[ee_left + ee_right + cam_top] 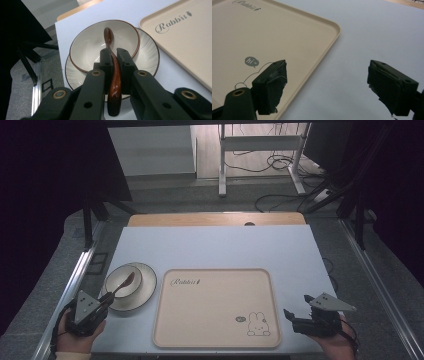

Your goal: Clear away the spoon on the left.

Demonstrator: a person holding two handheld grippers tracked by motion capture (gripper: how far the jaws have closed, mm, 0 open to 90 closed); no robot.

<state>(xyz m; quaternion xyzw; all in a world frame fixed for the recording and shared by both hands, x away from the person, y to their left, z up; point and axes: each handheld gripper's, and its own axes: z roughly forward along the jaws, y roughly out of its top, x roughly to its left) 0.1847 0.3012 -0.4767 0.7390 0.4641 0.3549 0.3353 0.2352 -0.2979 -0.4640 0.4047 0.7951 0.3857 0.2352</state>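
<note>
At the lower left of the high view, the left tool (102, 301) is clenched on the handle of a brown spoon (125, 283), whose head lies inside a cream bowl (119, 276) sitting on a ribbed plate (145, 290). The left gripper view shows both jaws pressed against the glossy handle. A beige tray (215, 307) (printed with a rabbit and the word "Rabbit") sits in the middle of the pale surface (215, 247), just beside the plate. At the lower right, the right tool (296, 311) is released, its jaws spread wide beside the tray's edge.
</note>
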